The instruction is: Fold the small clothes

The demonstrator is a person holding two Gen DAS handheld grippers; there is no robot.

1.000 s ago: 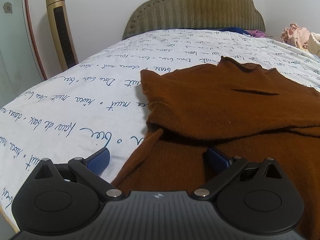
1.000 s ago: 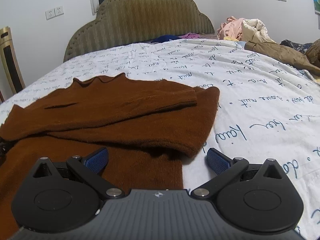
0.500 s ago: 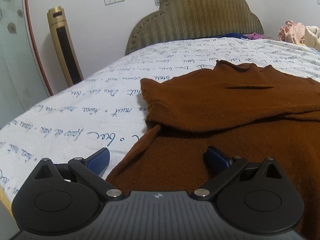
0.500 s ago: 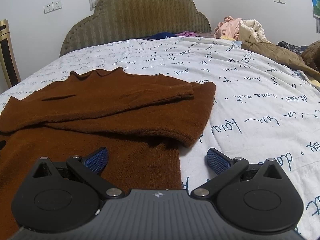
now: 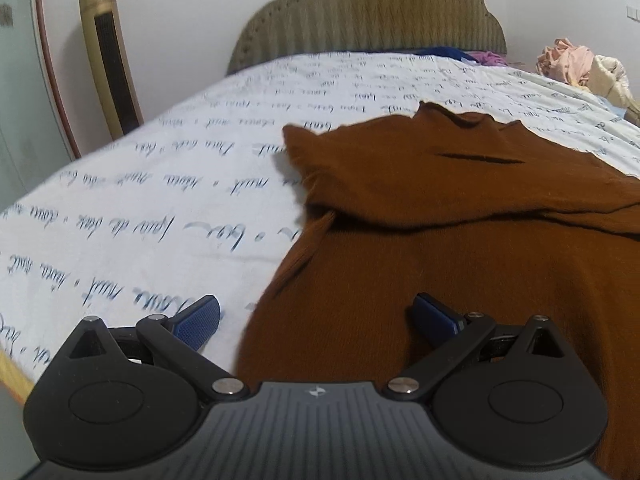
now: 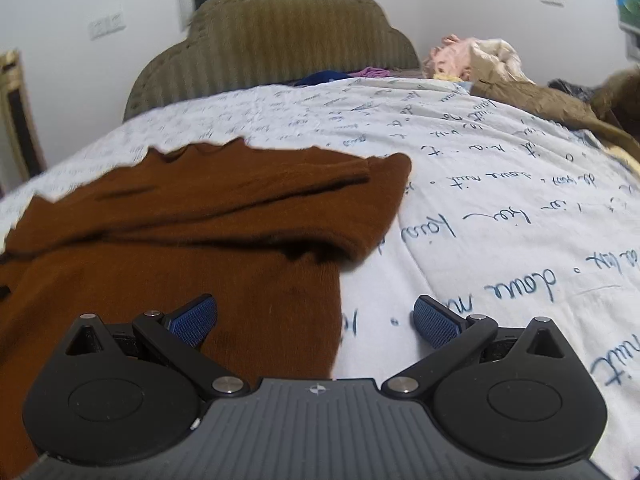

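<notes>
Location: home bedroom. Indicators: a bed (image 5: 200,184) covered with a white sheet printed in blue script, a padded scalloped headboard (image 5: 384,12), loose clothing heaped at the far corner (image 6: 472,56), wall sockets (image 6: 105,26), and a gold tower fan (image 5: 108,60) beside the bed.

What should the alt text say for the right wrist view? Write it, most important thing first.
A brown sweater lies on a white bed sheet printed with blue script, its sleeves folded across the body. The right gripper is open over the sweater's near right edge, holding nothing. Behind are an olive headboard and a pile of clothes.
</notes>
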